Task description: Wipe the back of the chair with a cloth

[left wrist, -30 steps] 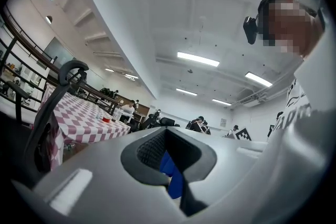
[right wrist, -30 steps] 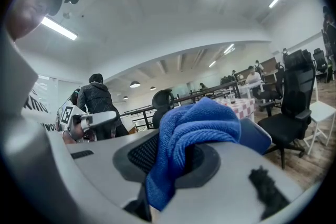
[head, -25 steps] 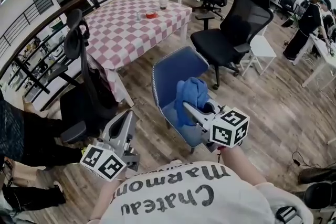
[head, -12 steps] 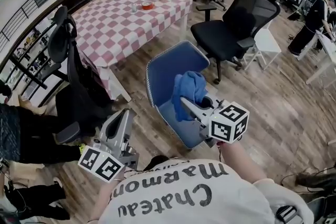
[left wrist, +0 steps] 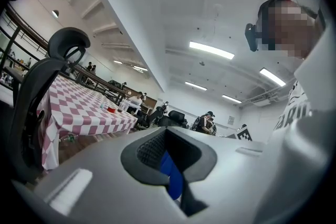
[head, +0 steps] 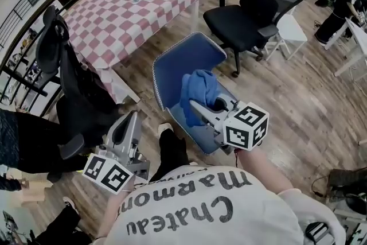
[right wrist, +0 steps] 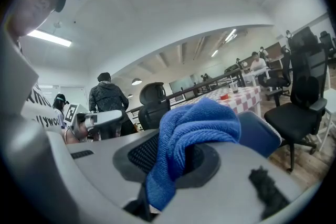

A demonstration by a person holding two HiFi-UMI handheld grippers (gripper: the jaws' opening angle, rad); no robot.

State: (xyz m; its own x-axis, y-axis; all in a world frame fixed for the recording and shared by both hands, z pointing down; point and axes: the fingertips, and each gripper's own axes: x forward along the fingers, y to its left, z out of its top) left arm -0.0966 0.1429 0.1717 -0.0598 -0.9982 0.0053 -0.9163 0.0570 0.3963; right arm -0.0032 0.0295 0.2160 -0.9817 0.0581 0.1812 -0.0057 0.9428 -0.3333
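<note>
Grey right claw (head: 200, 111): jaws pinched shut on a fold of the cloth (right wrist: 195, 128), which bunched up and over the tips.
Cloth: blue and loose, one end hanging down beside the jaws. It was held over the seat, close to the lower backrest. Whether it touched the backrest could not be told.
Chair (head: 184, 63): blue, just ahead of and below the right claw, with the inner face of its backrest turned toward that claw. The rear face lay on the far side, out of sight.
Left claw (head: 128, 122): well to the left of the right claw and nearer the person, jaws pressed together. The head view showed nothing held. A blue sliver in its notch looked like something beyond it, not a held thing.
Beyond: a table (head: 123, 8) in a check cover stood past the chair to the left, and a black chair (head: 252, 17) past it to the right, both on a wood floor (head: 287, 100).
Stage: judged as the approach, with wiping not clearly begun.
Risk, cloth: the pinch was small on a big bunch, so dragging over the upholstery could pull the cloth free.
Risk, chair: neither claw steadied it, so a firm push on the backrest could slide or rock it away.
Risk, tips: if the bunch rode back, bare jaw would rub the backrest instead of cloth.
</note>
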